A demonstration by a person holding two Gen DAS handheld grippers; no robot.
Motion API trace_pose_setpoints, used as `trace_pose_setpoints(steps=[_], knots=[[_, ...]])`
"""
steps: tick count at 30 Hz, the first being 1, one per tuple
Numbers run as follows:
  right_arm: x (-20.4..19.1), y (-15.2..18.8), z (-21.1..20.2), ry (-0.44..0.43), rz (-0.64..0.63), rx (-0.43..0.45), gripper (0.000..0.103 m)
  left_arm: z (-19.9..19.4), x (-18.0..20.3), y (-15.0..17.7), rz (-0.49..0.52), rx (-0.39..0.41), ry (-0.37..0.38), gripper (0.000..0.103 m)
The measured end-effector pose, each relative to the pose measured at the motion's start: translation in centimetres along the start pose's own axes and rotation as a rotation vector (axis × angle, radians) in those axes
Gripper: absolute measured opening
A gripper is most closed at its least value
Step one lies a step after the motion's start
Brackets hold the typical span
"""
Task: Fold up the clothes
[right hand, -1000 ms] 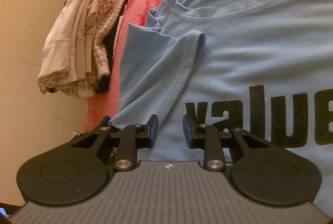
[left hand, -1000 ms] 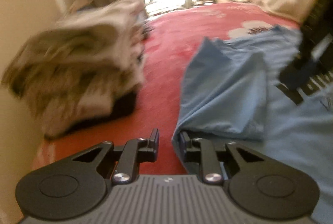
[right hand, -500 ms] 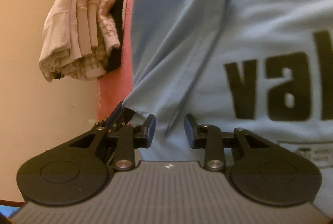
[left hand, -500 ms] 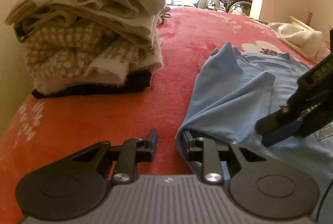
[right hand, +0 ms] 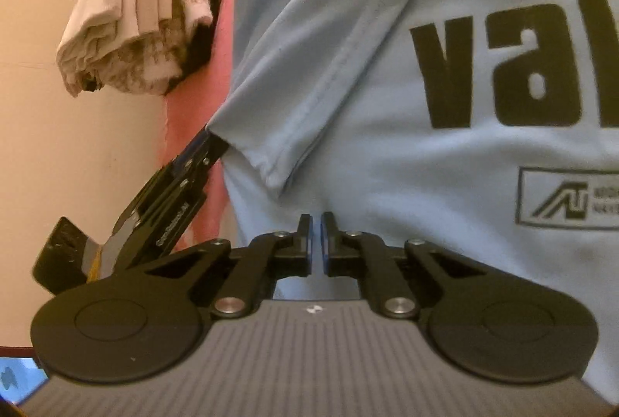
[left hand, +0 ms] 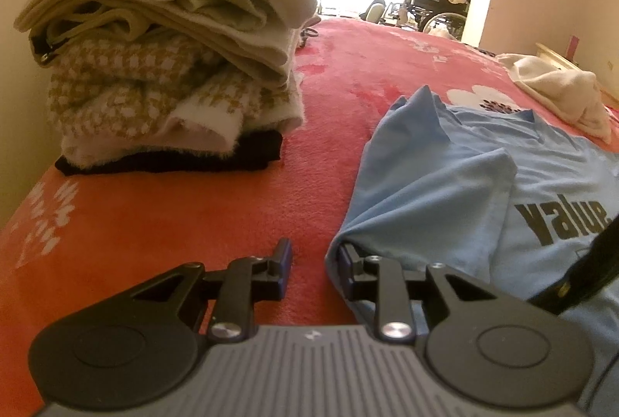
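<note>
The light-blue T-shirt point(right hand: 445, 153) lies flat on the red bed point(left hand: 216, 208), near its wall-side edge. The left gripper point(left hand: 314, 264) stands apart at the shirt's edge — cloth touching one finger. The right gripper point(right hand: 316, 239) is closing, fingers almost together over the shirt — whether cloth is pinched, I cannot tell.

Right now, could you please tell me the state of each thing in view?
Light blue printed T-shirt: spread flat, sleeve folded inward.
Stack of beige and checked clothes: folded, piled.
White crumpled cloth: unfolded.
Left gripper: jaws open at shirt edge.
Right gripper: jaws closing on shirt.
</note>
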State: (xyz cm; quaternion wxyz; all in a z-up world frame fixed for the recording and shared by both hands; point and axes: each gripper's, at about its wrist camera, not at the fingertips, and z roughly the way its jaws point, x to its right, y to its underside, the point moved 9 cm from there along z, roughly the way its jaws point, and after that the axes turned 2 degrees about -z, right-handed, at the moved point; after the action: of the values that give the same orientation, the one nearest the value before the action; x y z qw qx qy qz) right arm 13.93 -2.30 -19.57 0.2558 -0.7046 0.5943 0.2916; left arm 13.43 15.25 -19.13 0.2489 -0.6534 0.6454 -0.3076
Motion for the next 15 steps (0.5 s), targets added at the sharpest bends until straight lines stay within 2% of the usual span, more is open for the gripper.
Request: trace_pose_setpoints(steps=[2,4,5,6,8,10,12,15], knots=[[-1.4,-1.3,-1.7,0.014,-0.086,0.025,0.008,0.0,0.1,0.1,0.012,0.008,0.003,0.028],[-3.0,-4.0,-3.8,0.055,-0.169,0.11,0.01,-0.1,0.1,0.2,0.02,0.015,0.005,0.028],[-3.6,-5.8,-4.8,0.073,-0.191,0.162,0.014,-0.1,0.2,0.3,0.024,0.018,0.005,0.029],[-4.1,-7.9,-5.7,0.079,-0.191,0.216,0.02,-0.1,0.2,0.3,0.028,0.02,0.004,0.029],[-4.0,-11.8,-6.7,0.082,-0.147,0.288,0.028,-0.1,0.3,0.4,0.035,0.023,0.002,0.029],[-3.6,-15.4,-6.3,0.059,-0.06,0.303,0.03,-0.1,0.3,0.4,0.044,0.025,-0.001,0.029],[-3.1,-17.6,-5.2,0.046,0.004,0.277,0.036,-0.1,0.4,0.4,0.053,0.026,-0.004,0.029],[-2.0,-19.5,-3.8,0.096,0.056,0.226,0.045,-0.1,0.5,0.5,0.071,0.027,-0.008,0.029]])
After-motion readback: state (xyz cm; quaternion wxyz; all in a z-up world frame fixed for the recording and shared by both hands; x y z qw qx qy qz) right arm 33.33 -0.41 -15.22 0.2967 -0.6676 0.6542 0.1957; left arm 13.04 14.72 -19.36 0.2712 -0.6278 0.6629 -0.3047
